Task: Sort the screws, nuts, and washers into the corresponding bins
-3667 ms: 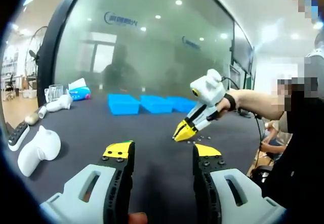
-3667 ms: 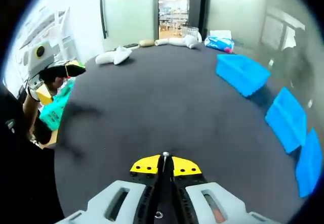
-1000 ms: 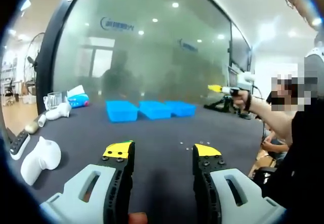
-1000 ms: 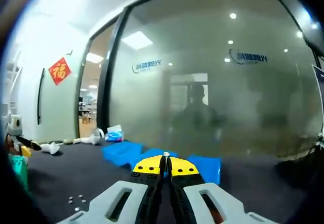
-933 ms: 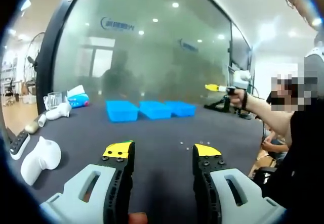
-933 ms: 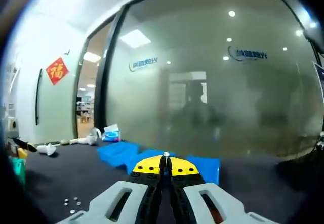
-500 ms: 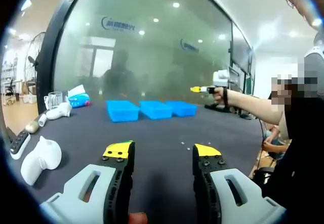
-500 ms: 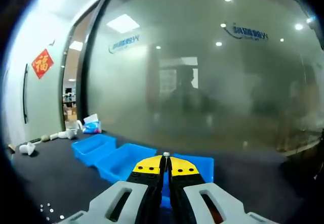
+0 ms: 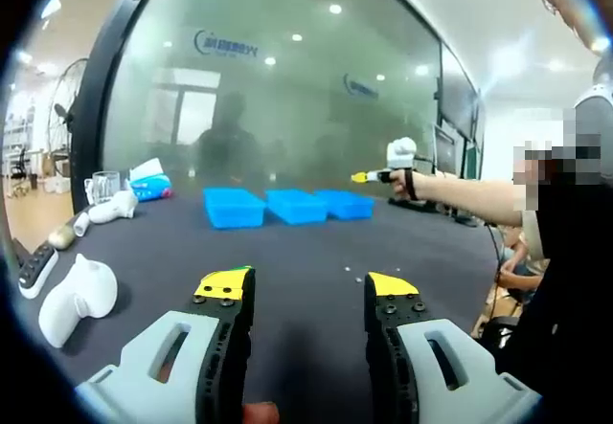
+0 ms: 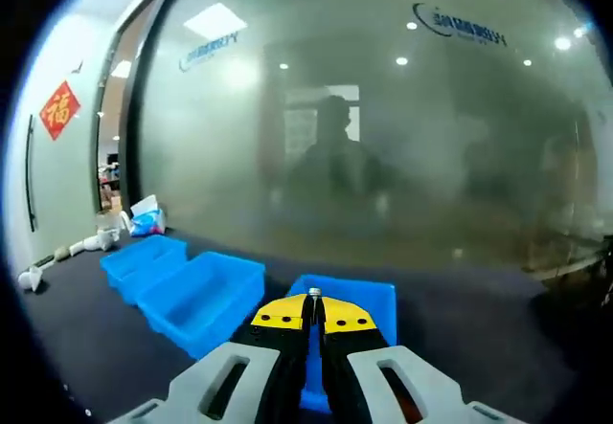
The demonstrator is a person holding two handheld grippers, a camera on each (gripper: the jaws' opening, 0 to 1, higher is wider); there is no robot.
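Three blue bins stand in a row on the dark table: left bin, middle bin, right bin. My left gripper hangs open low over the table, nothing between its jaws. A few small loose metal parts lie just beyond its right jaw. My right gripper is shut on a small silver screw and hovers at the near edge of the closest bin. From the left gripper view, the right gripper is in the air above the right bin, on a person's outstretched arm.
White plastic objects and a dark remote lie at the table's left edge. A glass cup and a blue packet sit at the back left. A frosted glass wall rises behind the bins.
The right gripper has carried the screw from the loose parts toward the bins and now hovers at the right bin. The left gripper has stayed open and still.
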